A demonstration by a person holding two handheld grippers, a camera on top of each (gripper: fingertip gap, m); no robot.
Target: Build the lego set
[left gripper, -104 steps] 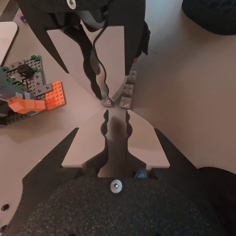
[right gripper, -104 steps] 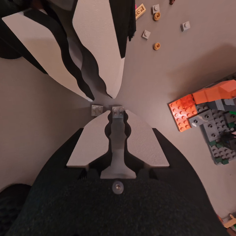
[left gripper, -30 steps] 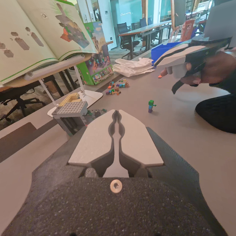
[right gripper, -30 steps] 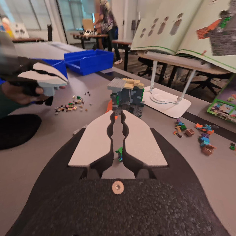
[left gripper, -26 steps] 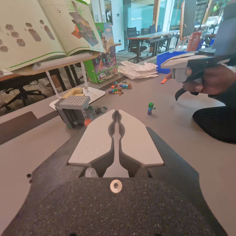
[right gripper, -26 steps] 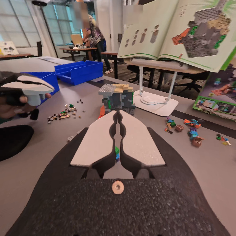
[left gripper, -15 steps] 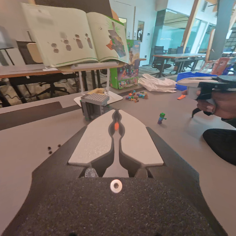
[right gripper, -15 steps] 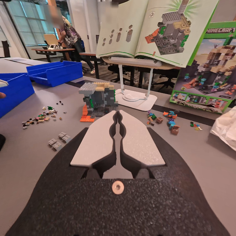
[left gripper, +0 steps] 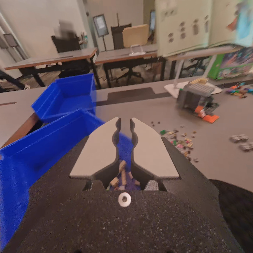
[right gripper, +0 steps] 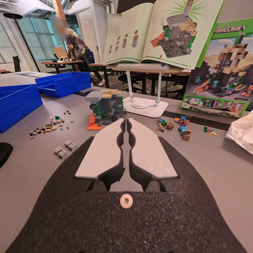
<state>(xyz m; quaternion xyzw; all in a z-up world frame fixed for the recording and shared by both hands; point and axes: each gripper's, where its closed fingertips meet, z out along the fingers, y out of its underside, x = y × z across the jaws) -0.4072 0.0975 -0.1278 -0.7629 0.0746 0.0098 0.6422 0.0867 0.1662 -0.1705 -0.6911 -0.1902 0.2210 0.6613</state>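
My left gripper is open with nothing between its fingertips. It hangs over the near blue bin, and tan brick pieces lie in the bin below the fingers. My right gripper is shut with nothing between its pads, above the grey table. It points at a grey, tan and orange brick model, which is blurred in the left wrist view. A few grey bricks lie left of the right gripper.
A second blue bin stands behind the first. A pile of small parts lies left of the model, coloured pieces to its right. Behind stand an open instruction book on a white stand, a green box and a white bag.
My left gripper has swung left from the model to over the blue bin, and its jaws have opened. My right gripper closed on nothing and has turned slightly to face the model.
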